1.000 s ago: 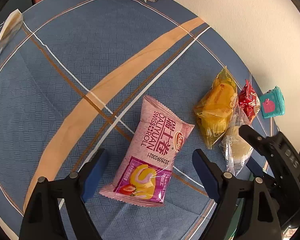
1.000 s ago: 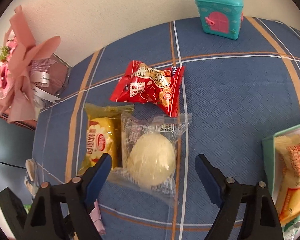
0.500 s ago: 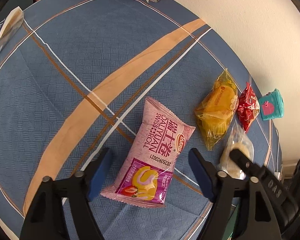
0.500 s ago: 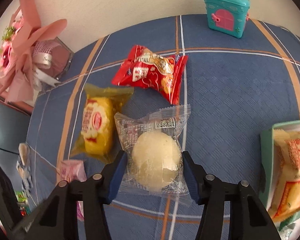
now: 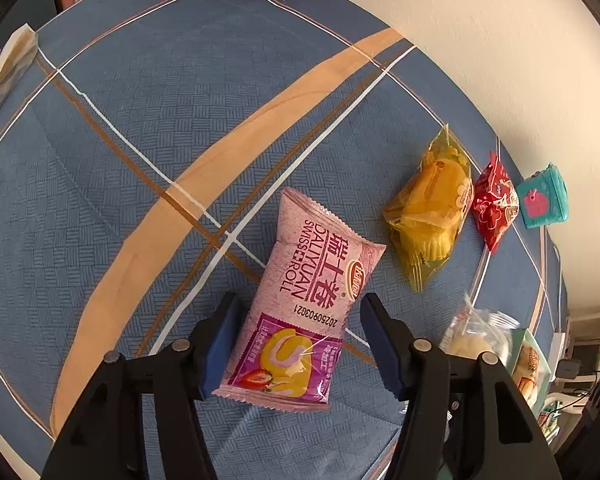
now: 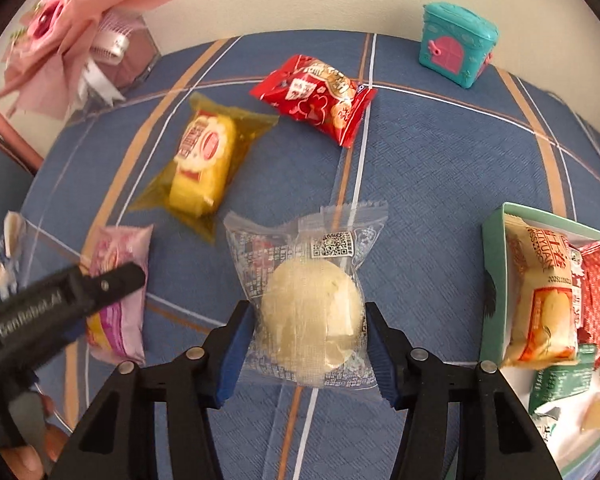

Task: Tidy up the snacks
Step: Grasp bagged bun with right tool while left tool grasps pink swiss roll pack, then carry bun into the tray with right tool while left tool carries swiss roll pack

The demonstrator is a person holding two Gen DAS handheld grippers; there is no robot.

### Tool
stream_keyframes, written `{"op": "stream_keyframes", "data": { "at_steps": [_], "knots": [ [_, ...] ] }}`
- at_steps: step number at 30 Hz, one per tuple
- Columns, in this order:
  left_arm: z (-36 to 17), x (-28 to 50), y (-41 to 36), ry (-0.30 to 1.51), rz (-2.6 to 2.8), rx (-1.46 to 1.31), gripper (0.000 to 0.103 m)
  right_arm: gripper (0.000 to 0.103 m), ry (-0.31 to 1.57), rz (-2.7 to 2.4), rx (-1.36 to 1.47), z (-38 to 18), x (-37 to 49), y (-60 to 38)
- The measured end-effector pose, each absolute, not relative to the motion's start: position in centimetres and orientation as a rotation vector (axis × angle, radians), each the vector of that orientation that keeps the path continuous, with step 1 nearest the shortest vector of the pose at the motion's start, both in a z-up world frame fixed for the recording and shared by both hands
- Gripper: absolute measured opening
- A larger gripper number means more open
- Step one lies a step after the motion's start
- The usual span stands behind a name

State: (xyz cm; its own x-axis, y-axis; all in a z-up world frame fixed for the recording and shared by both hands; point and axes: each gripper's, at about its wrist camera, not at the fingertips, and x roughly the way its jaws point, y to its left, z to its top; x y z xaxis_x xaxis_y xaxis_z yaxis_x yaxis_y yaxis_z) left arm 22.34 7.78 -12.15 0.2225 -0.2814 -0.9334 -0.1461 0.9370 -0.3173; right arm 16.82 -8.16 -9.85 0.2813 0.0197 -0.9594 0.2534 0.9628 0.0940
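My left gripper [image 5: 296, 344] is closing around the lower end of a pink Swiss roll packet [image 5: 308, 296] that lies on the blue cloth; the left pad touches it, the right pad stands a little off. My right gripper [image 6: 308, 344] is shut on a clear packet with a pale round bun [image 6: 310, 308] and holds it above the cloth. A yellow cake packet [image 6: 204, 160] and a red snack packet [image 6: 316, 98] lie further back. The pink packet also shows in the right wrist view [image 6: 118, 292], under the left gripper's finger.
A green tray [image 6: 496, 240] at the right holds several packed snacks. A teal toy house [image 6: 456, 44] stands by the wall. A pink bouquet in a box [image 6: 80, 40] stands at the back left. A clear packet [image 5: 8, 68] lies at the far left.
My right gripper closed on the bun packet and lifted it towards the tray side. My left gripper moved down over the pink packet and narrowed its jaws around it.
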Motion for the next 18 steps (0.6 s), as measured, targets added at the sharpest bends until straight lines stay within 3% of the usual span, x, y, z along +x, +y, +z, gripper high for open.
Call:
{"op": "stream_keyframes", "data": {
  "at_steps": [7, 10, 18],
  "knots": [
    [-12.0, 22.1, 5.8, 1.348, -0.096, -0.267, 0.061, 0.055, 1.306, -0.164, 0.195, -10.6, 16.3, -6.7],
    [-11.9, 22.0, 5.2, 1.345, -0.081, -0.228, 0.049, 0.055, 1.304, -0.166, 0.191, -10.8, 16.3, -6.5],
    [-11.5, 22.1, 4.5, 1.339, -0.105, -0.19, 0.043, 0.053, 1.311, -0.172, 0.219, -11.0, 15.2, -6.6]
  ]
}}
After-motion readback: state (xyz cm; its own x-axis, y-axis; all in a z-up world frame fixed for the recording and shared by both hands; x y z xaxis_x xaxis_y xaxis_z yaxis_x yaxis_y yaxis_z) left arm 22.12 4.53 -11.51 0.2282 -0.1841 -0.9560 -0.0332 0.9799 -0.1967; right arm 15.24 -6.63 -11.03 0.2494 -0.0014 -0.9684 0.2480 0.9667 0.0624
